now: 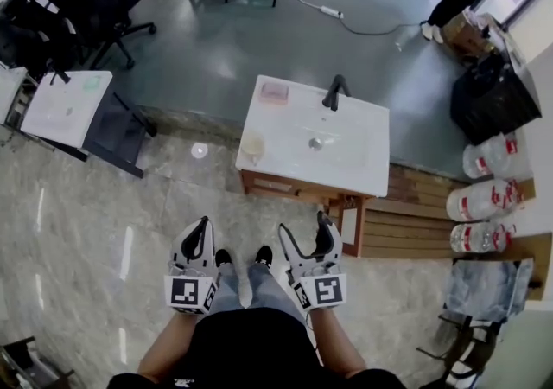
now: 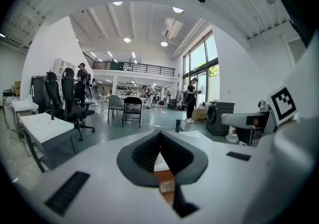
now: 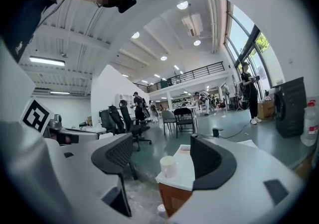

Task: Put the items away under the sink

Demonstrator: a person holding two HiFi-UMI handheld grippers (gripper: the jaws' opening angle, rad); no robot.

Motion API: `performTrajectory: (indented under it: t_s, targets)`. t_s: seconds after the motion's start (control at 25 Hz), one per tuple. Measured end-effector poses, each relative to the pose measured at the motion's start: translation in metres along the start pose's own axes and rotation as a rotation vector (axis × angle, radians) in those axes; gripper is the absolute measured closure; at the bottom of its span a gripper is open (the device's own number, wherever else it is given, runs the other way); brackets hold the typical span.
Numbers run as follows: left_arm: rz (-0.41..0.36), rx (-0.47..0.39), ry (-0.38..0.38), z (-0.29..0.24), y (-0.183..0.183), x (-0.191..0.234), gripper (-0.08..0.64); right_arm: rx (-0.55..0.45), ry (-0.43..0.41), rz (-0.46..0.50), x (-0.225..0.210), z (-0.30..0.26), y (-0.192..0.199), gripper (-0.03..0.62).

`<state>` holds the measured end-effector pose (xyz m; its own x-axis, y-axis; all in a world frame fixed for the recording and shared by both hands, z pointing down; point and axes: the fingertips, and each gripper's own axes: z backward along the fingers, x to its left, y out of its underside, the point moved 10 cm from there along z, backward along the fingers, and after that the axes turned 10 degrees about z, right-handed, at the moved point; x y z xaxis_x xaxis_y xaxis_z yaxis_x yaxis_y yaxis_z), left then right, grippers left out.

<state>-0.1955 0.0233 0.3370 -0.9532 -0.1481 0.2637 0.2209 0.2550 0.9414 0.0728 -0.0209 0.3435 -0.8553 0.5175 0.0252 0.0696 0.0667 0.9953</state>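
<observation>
Both hands are held low at the bottom centre of the head view, just above the person's shoes, and point up the frame toward the sink cabinet. The left tongs have their tips pressed together with nothing in them. The right tongs stand wide apart and grip nothing.

A cup stands at the lower left corner of the cabinet's white tabletop, close to the edge. What it holds cannot be told. In the right gripper view it shows through the gap, well beyond the tips. A pink item lies at the upper left corner, left of the black faucet.

Pale floor lies open between the shoes and the cabinet front. Large bottles lie at the frame's right edge.
</observation>
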Motion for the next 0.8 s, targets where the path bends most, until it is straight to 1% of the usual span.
performTrajectory:
  t_s: [0.16, 0.32, 0.44, 0.6, 0.8]
  targets:
    - [-0.011, 0.051, 0.035, -0.031, 0.029, 0.026, 0.554, 0.062, -0.007, 0.01, 0.011, -0.038, 0.036, 0.233]
    - [-0.014, 0.099, 0.044, -0.063, 0.062, 0.053, 0.554, 0.127, 0.002, -0.006, 0.021, -0.079, 0.087, 0.233]
    - [-0.01, 0.111, 0.038, -0.084, 0.087, 0.072, 0.554, 0.165, 0.003, -0.03, 0.029, -0.107, 0.127, 0.236]
    - [0.004, 0.109, 0.026, -0.109, 0.115, 0.093, 0.554, 0.198, 0.016, -0.009, 0.035, -0.147, 0.168, 0.249]
    - [0.012, 0.13, -0.003, -0.132, 0.14, 0.11, 0.554, 0.233, 0.03, 0.028, 0.031, -0.19, 0.202, 0.272]
